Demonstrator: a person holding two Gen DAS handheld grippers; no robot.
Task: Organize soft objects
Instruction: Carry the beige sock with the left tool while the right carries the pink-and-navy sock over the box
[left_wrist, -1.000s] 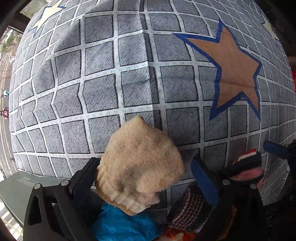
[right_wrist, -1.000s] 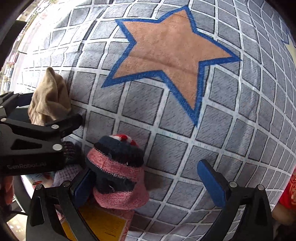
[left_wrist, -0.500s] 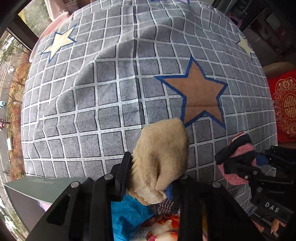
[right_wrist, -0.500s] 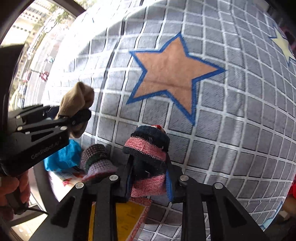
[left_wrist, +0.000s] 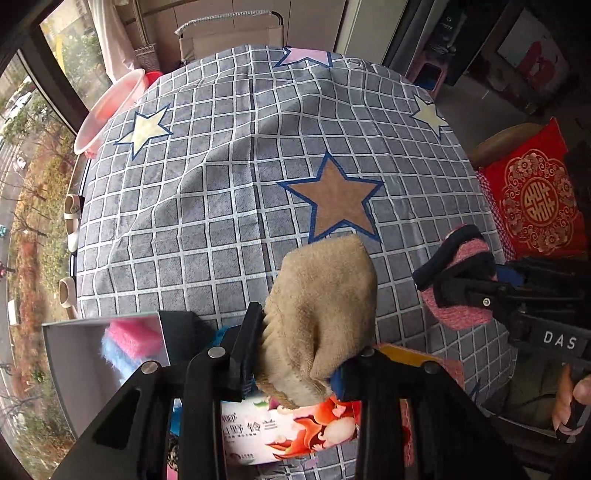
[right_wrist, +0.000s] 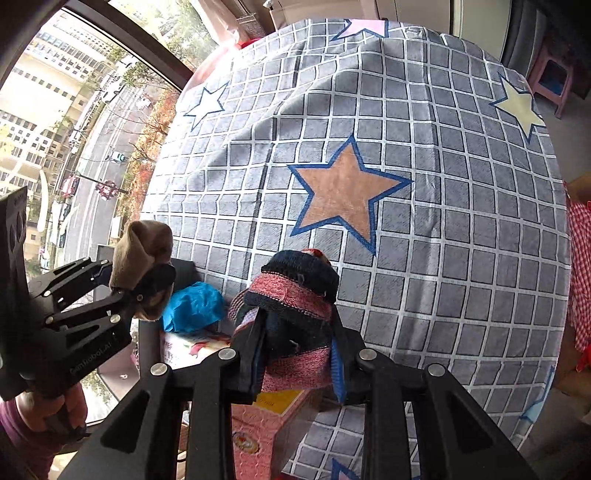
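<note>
My left gripper (left_wrist: 295, 354) is shut on a beige sock roll (left_wrist: 321, 314), held in the air above the grey checked cloth (left_wrist: 207, 206) with stars. In the right wrist view the same beige sock roll (right_wrist: 142, 251) shows at the left in the left gripper (right_wrist: 136, 275). My right gripper (right_wrist: 295, 350) is shut on a navy and pink striped sock bundle (right_wrist: 295, 295), also lifted. That striped bundle (left_wrist: 461, 280) appears at the right of the left wrist view, clamped in the right gripper (left_wrist: 458, 284). A blue soft item (right_wrist: 194, 306) lies below, between the two grippers.
Below the grippers stand a printed box (left_wrist: 288, 428), a pink and yellow box (right_wrist: 273, 417) and a grey open box (left_wrist: 92, 354) holding pink and blue fluffy items (left_wrist: 129, 339). A pink basin (left_wrist: 107, 107) sits at the table's far left. A red cushion (left_wrist: 535, 195) lies at the right.
Both grippers closed from wide open onto their sock bundles and rose well above the cloth, carrying the bundles up. Much more of the table and room is now in view.
</note>
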